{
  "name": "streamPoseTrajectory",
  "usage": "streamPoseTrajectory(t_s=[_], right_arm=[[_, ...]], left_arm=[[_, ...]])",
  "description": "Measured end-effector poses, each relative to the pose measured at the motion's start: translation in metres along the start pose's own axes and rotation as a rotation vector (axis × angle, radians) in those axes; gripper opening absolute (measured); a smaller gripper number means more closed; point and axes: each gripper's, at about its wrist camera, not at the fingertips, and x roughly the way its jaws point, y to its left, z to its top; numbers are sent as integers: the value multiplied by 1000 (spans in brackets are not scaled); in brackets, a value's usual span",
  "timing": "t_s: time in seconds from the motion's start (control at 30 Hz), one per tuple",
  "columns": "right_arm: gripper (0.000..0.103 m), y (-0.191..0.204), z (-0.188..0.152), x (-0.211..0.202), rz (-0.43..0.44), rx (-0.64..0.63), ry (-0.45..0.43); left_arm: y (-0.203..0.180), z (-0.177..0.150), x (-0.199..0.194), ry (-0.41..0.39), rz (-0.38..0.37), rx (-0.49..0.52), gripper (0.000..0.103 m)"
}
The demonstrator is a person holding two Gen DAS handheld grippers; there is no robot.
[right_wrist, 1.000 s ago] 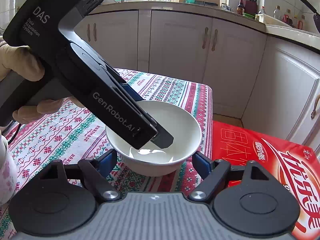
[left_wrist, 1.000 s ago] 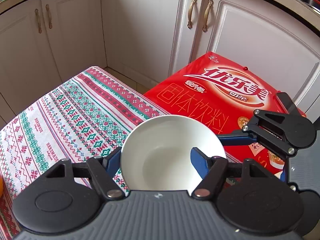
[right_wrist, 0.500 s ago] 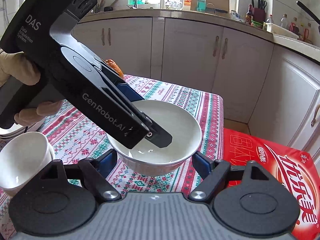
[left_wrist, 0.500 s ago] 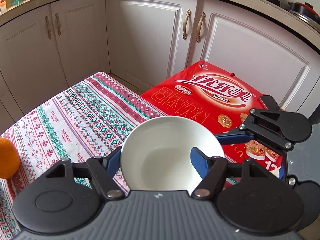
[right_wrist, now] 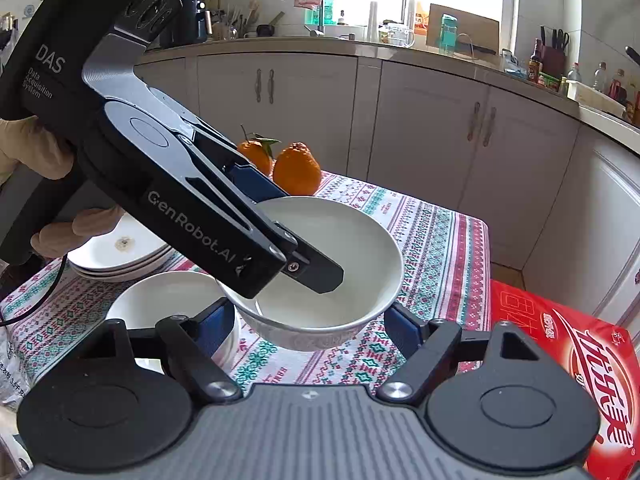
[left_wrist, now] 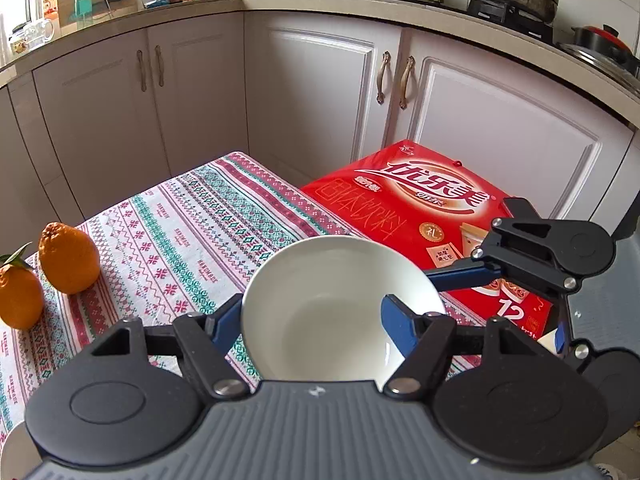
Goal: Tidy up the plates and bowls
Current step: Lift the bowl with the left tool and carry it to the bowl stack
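Note:
A white bowl (left_wrist: pixel 336 304) is held above the patterned tablecloth; it also shows in the right wrist view (right_wrist: pixel 332 276). My left gripper (left_wrist: pixel 308 322) is shut on the bowl's rim, one finger inside and one outside. My right gripper (right_wrist: pixel 310 326) is open, its blue fingertips either side of the bowl just below it, touching nothing that I can see. A second white bowl (right_wrist: pixel 168 300) sits on the table to the lower left. A stack of white plates (right_wrist: pixel 120 254) lies behind it.
Two oranges (right_wrist: pixel 296 168) sit at the table's far side, also in the left wrist view (left_wrist: pixel 68 258). A red carton (left_wrist: pixel 424 216) stands off the table's right edge. White kitchen cabinets (left_wrist: pixel 312 92) surround the table (left_wrist: pixel 192 224).
Both grippers and the held bowl have risen and tilted back. The oranges, the second bowl and the plate stack have come into view.

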Motion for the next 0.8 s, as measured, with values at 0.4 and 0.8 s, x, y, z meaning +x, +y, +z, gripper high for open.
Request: streamPoseTrajectory(t_s=[0.4,0.8], right_arm=[[85,50,3,-9,91,-56,-4],[85,68,-5,5,137,-60,43]], left_arm=[[11,-46,-48,-33,65,-78,72],[19,-77,-49,-21,75,-124,72]])
